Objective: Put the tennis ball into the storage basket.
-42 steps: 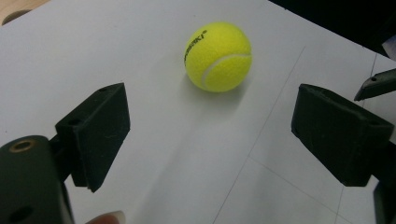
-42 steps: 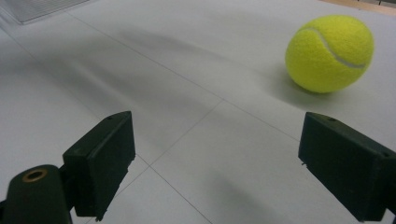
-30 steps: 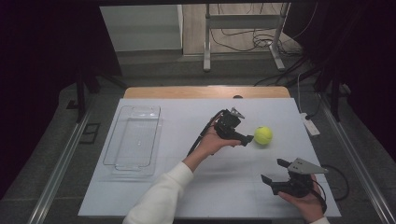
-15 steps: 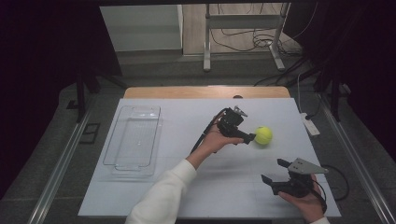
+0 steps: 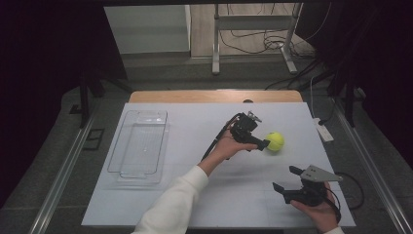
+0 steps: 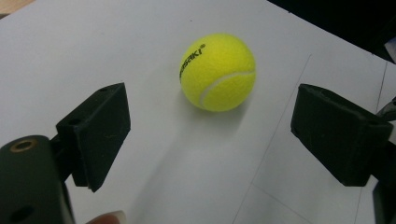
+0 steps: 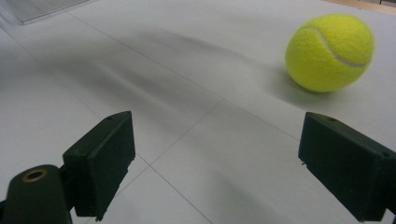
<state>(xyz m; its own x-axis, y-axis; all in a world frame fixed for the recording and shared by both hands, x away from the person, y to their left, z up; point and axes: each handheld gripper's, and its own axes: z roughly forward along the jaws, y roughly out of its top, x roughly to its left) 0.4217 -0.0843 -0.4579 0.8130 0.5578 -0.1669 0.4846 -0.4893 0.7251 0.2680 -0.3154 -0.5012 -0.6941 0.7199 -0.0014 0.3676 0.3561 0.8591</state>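
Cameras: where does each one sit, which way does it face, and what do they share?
High view: above the near table edge, looking forward and down on the table; shows both forearms, left gripper, right gripper.
Left gripper view: on that gripper, looking down between its open jaws at the ball.
Right gripper view: low over the table, open jaws, ball at upper right.
Shared: the ball, in all three.

clear tray (image 5: 139, 148), white table (image 5: 195, 122), cables (image 5: 253, 44)
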